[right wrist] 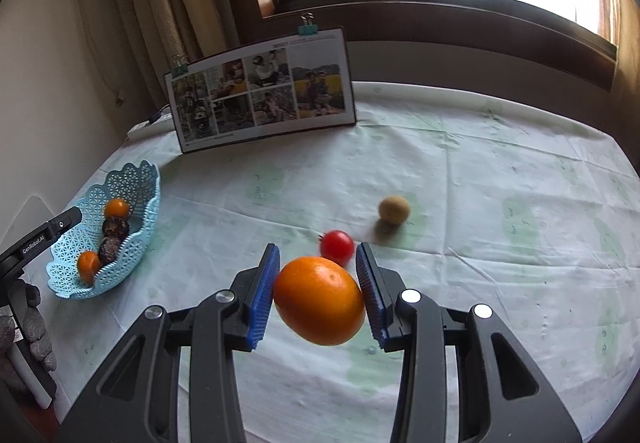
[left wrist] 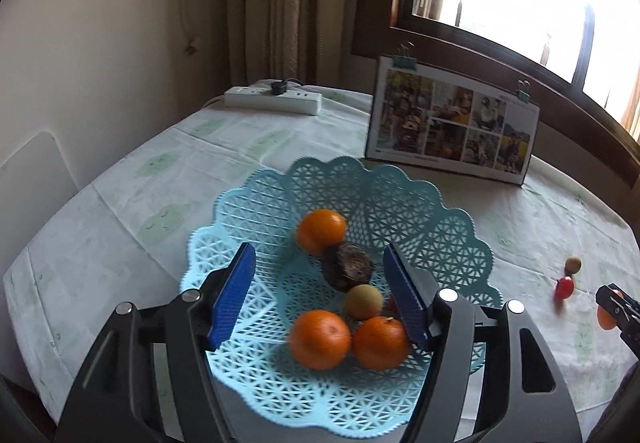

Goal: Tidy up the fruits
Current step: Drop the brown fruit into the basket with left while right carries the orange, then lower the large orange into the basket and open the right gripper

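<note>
The right gripper point(right wrist: 318, 293) is clamped on an orange point(right wrist: 320, 301), both blue pads touching its sides, and carries it above the table point(right wrist: 480, 263) near the front edge. Just beyond it on the tablecloth lie a red tomato point(right wrist: 337, 247) and, a little further in, a small brown fruit point(right wrist: 394, 209) (slightly blurred). The left gripper point(left wrist: 320, 299) hangs with its fingers apart over the blue lattice basket point(left wrist: 440, 235), which holds three oranges, a dark wrinkled fruit point(left wrist: 350, 266) and a small tan fruit point(left wrist: 363, 301), toward the table's left side
</note>
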